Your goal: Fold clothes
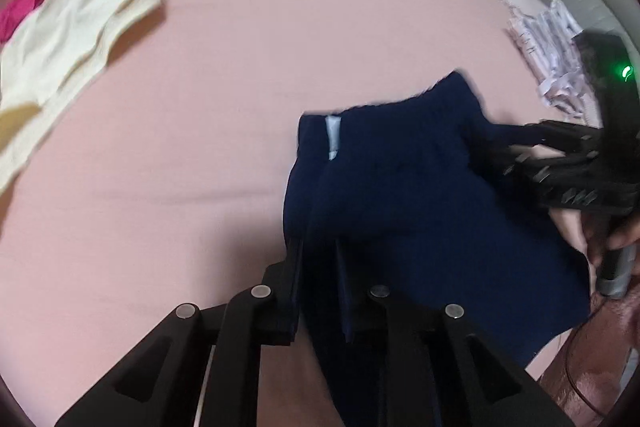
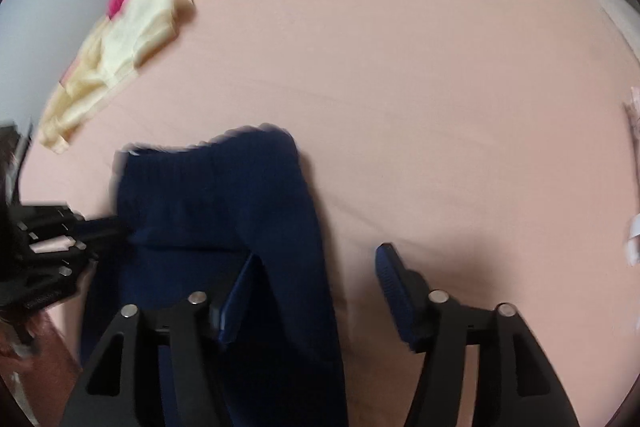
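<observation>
A navy garment [image 1: 400, 195] with a pale blue-white label [image 1: 333, 138] lies at centre right of the left wrist view, on a plain pink sheet [image 1: 280, 27]. At upper left, a cream garment [image 1: 68, 39] overlaps a magenta one [image 1: 28, 3]. A white cloth printed with faint lilac marks [image 1: 548, 43] sits at the right edge. Both grippers are black, the right gripper [image 2: 316, 291] with blue pads [image 2: 394, 291]; a green light [image 1: 625, 71] glows at far right.
</observation>
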Available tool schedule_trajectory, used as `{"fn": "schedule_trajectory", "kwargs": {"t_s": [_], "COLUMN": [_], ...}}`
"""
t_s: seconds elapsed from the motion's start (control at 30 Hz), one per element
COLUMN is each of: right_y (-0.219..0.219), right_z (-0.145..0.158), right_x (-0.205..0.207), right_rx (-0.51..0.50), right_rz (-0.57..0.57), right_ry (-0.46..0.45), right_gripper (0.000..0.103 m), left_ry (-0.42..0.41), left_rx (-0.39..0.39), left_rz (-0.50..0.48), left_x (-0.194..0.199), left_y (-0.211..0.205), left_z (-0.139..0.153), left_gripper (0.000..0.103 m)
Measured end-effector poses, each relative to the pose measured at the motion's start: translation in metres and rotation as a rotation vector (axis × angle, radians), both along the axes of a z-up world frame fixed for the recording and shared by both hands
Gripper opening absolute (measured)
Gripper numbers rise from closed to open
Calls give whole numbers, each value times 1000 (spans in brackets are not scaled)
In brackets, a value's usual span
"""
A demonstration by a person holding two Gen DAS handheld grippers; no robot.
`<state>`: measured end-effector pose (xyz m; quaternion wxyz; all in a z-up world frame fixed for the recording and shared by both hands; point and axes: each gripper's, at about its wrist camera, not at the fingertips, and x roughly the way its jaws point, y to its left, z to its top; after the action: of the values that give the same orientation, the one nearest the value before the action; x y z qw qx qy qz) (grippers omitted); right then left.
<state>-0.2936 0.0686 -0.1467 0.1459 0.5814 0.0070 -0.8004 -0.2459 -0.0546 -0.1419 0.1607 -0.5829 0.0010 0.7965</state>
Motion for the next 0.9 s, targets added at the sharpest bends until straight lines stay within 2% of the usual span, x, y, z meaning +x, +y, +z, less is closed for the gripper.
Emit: {"fn": "schedule_trajectory", "kwargs": {"t_s": [0.07, 0.1, 0.13, 0.2, 0.23, 0.27, 0.3, 0.37, 0.43, 0.5, 0.53, 0.6, 0.63, 0.67, 0.73, 0.77, 0.83, 0.9], "right_y": [-10, -12, -13, -15, -20, -22, -24, -22, -15, -2, 4, 20, 33, 42, 55, 61, 69, 72], "right_z": [12, 19, 28, 43, 45, 44, 39, 24, 11, 15, 16, 12, 13, 19, 29, 33, 25, 9], "right_x": [6, 10, 15, 28, 29, 35, 42, 52, 64, 90, 103, 123, 130, 135, 138, 139, 129, 116], "right_rx": [59, 57, 36, -10, -12, -7, 4, 25, 63, 115, 151, 220, 216, 189, 135, 111, 55, -13], "right_rz": [22, 24, 23, 15, 16, 24, 36, 55, 71, 92, 111, 129, 97, 59, -8, -46, -120, -154], "right_ry": [38, 48, 61, 88, 92, 85, 65, 16, -23, -7, -3, -39, -50, -45, -9, 16, 6, -44], "right_gripper": [63, 63, 63, 63, 63, 63, 63, 63, 63, 63, 63, 64, 66, 66, 66, 67, 70, 70], "left_ry": [102, 154, 203, 243, 246, 205, 151, 60, 63, 65, 72, 63, 55, 43, 1, -32, -89, -99], "left_rx": [-64, -85, -85, -11, 23, 26, -27, -160, -234, -318, -334, -319, -297, -238, -44, 6, 30, 41], "left_rz": [31, 38, 35, -11, -38, -73, -97, -127, -131, -127, -121, -100, -87, -71, -33, -10, 41, 77], "left_x": [2, 5, 9, 14, 15, 18, 23, 24, 36, 47, 52, 62, 66, 71, 78, 79, 75, 69], "left_y": [-2, -2, 0, 7, 12, 15, 8, 21, 20, 16, 11, -4, -11, -18, -28, -30, -30, -31], "left_z": [28, 38, 47, 51, 49, 37, 22, -4, 4, 14, 18, 21, 22, 21, 17, 10, -8, -13], "left_gripper": [25, 29, 29, 30, 30, 30, 30, 32, 33, 35, 35, 36, 36, 36, 36, 37, 38, 40]}}
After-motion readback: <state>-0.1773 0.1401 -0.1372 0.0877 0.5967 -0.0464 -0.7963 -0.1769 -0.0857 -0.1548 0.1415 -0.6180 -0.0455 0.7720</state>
